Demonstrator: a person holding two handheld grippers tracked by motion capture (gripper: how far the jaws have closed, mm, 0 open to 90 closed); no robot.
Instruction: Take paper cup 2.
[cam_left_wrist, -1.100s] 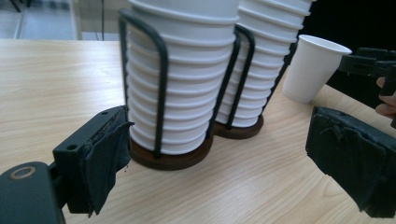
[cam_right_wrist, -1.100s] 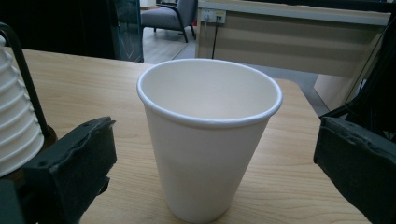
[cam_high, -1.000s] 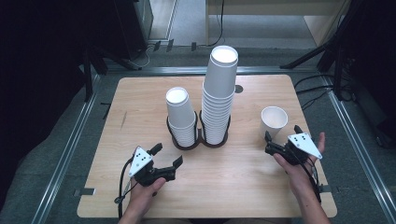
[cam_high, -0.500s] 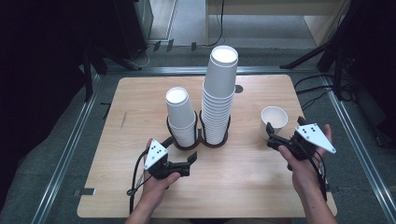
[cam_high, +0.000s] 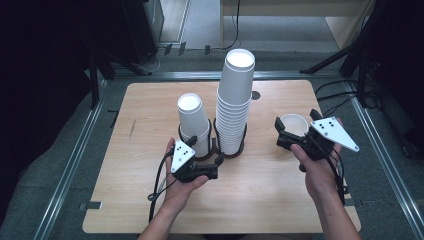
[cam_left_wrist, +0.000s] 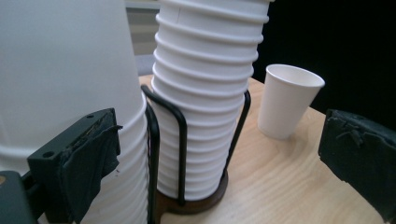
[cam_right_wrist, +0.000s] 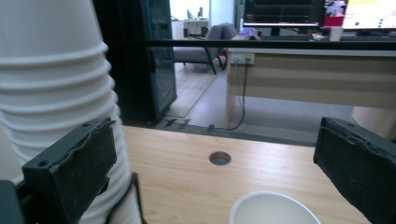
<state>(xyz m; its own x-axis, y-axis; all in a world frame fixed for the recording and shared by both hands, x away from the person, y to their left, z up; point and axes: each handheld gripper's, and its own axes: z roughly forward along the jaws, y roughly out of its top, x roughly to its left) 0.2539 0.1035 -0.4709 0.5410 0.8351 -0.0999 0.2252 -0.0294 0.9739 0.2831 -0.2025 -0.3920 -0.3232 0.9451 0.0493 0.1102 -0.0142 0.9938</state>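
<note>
Two stacks of upside-down white paper cups stand in a black wire rack (cam_left_wrist: 180, 154) mid-table: a short stack (cam_high: 192, 122) and a tall stack (cam_high: 235, 100). A single upright white cup (cam_high: 295, 122) stands to their right. My left gripper (cam_high: 205, 151) is open just in front of the rack. In the left gripper view its left jaw lies against the short stack (cam_left_wrist: 60, 70), with the tall stack (cam_left_wrist: 208, 107) ahead and the single cup (cam_left_wrist: 287, 105) beyond. My right gripper (cam_high: 298, 126) is open, its jaws on either side of the single cup's rim (cam_right_wrist: 273, 210).
The wooden table (cam_high: 150, 105) has a small round hole (cam_right_wrist: 219, 157) behind the tall stack (cam_right_wrist: 51, 70). Metal rails run along its sides and far edge. Cables lie on the floor at the right, and an office with desks is visible beyond the table.
My left gripper has moved forward and right, up to the rack's base. My right gripper has shifted left, so its jaws now straddle the single cup.
</note>
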